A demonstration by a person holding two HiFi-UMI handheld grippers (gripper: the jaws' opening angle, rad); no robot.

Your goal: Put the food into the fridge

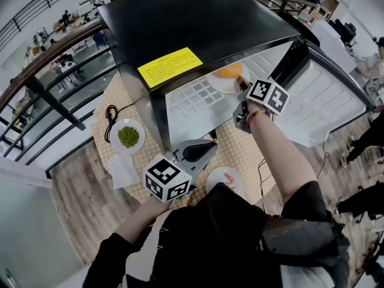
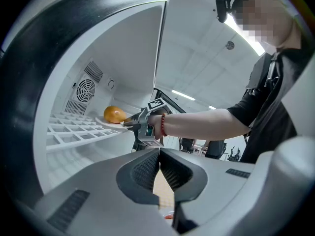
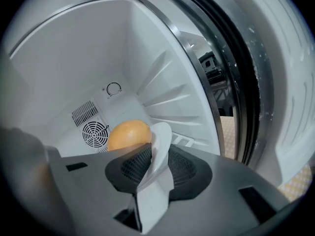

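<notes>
Plate (image 3: 161, 132) rim left loose between right gripper's (image 3: 157, 157) half-open fingers, frame centre; could be dragged off shelf (image 1: 192, 98) on withdrawal

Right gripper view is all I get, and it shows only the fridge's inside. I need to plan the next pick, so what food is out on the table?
Observer: A plate of green food sits on the table, to the left of the fridge in the head view.
Operator: Anything closer to the person?
Observer: Yes, a plate of reddish food lies at the table's near edge, in front of the open fridge.
Operator: Is the left gripper free to take one?
Observer: The left gripper has its jaws together with nothing between them.
</notes>
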